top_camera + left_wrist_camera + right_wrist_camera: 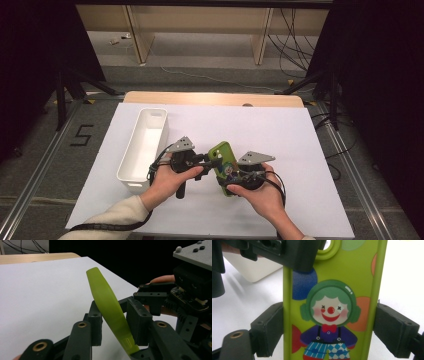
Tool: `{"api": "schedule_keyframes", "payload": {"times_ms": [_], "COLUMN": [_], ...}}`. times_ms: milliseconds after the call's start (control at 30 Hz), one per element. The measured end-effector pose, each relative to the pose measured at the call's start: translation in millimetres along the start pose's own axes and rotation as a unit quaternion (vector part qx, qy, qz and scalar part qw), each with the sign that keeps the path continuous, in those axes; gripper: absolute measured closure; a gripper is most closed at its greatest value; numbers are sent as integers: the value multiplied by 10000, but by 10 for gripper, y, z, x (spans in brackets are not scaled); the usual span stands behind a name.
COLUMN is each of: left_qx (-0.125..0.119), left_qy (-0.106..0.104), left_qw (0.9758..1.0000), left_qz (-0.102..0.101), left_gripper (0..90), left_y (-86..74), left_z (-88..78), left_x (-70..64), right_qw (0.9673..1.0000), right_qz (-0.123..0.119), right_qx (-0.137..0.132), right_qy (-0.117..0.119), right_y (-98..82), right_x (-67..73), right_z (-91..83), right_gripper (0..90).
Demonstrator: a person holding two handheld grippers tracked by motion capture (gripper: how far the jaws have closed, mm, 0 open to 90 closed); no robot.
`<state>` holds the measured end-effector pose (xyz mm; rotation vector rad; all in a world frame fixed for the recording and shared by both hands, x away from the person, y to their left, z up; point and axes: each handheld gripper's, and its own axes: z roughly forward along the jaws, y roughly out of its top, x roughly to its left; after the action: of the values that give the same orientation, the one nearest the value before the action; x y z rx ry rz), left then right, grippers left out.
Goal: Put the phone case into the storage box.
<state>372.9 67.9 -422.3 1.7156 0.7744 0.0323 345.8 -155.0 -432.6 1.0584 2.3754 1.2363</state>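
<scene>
Both grippers meet over the middle of the white sheet (280,130) that covers the table, and a green phone case (223,160) hangs between them, lifted off the sheet and tilted. The right gripper (240,176), held in the person's right hand (260,192), has its jaws spread wide and set against the two long edges of the case; in the right gripper view the black pads (268,328) press on either side of the case (332,302), whose printed clown faces the camera. The left gripper (212,160), held in the left hand (172,180), comes in from the side with its jaws drawn narrow across the thickness of the case. In the left gripper view the case (107,307) shows edge-on as a curved green strip between the two pads (96,320), which sit against its faces, so this gripper clamps it too. The right gripper's body (192,290) stands close behind the case there. A long white bin (142,147) lies on the sheet just left of the left hand, apart from the case. Beyond the sheet runs the wooden table edge (200,98), with cables (295,45) on the floor behind.
</scene>
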Motion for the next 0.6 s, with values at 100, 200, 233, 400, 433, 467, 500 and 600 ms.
{"api": "schedule_keyframes", "payload": {"times_ms": [100, 200, 233, 400, 433, 467, 500, 600], "left_qx": [-6, -19, -19, -26, -27, -26, -30, -27], "left_qy": [-50, -90, -100, -158, -174, -187, -203, -241], "left_qw": [10000, 9999, 9999, 9998, 9998, 9998, 9998, 9997], "left_qz": [-36, -60, -61, -84, -86, -88, -85, -80], "left_gripper": [678, 692, 696, 710, 713, 716, 720, 730], "left_y": [2, 8, 10, 16, 17, 18, 19, 20], "left_z": [-1, -1, -1, 1, 2, 2, 2, 1], "left_x": [0, -2, -2, -7, -9, -11, -13, -19], "right_qw": [10000, 10000, 10000, 10000, 10000, 10000, 10000, 10000], "right_qz": [11, 16, 16, 26, 23, 24, 32, 30], "right_qx": [4, -13, -22, -21, -25, -26, -34, -36], "right_qy": [0, 4, -5, 9, 1, 1, 3, 6], "right_y": [-2, -4, -4, -4, -5, -5, -7, -9], "right_x": [3, 4, 5, 2, 2, 3, 4, 6], "right_z": [3, 9, 10, 9, 9, 9, 11, 15], "right_gripper": [164, 164, 165, 164, 164, 164, 165, 165]}}
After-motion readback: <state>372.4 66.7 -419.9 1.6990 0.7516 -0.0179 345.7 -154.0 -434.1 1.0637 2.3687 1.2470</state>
